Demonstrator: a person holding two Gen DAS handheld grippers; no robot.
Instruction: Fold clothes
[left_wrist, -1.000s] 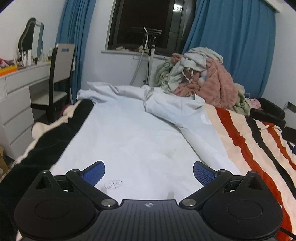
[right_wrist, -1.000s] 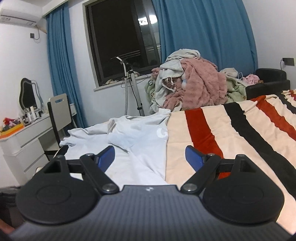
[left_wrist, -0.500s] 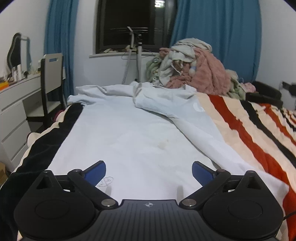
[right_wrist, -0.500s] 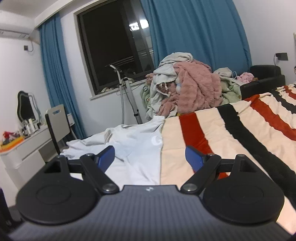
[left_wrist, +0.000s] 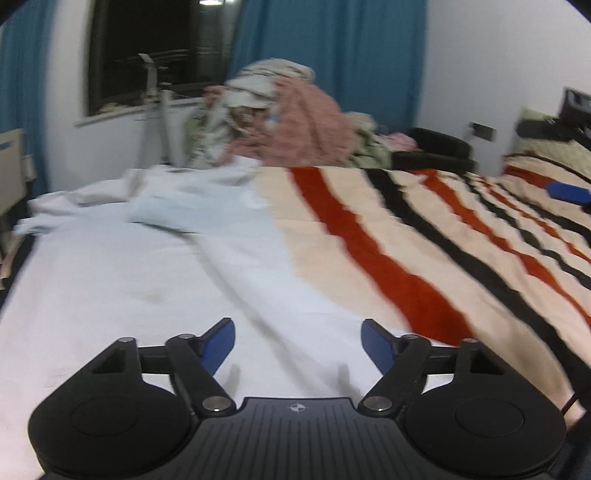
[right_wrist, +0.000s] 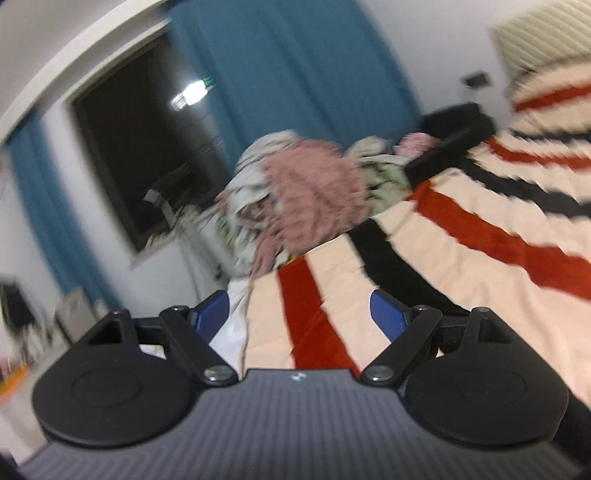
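Lying directly beneath the half-closing, empty left tongs, the white garment stretches lengthwise ahead; the right tongs, spread and empty, sit off its right edge.

This is a bedroom in a home. A bed with a striped blanket in cream, red and black fills most of the view, and a white garment lies spread on it. Behind the bed there is a pile of clothes. Blue curtains hang beside a dark window, and the walls are white.
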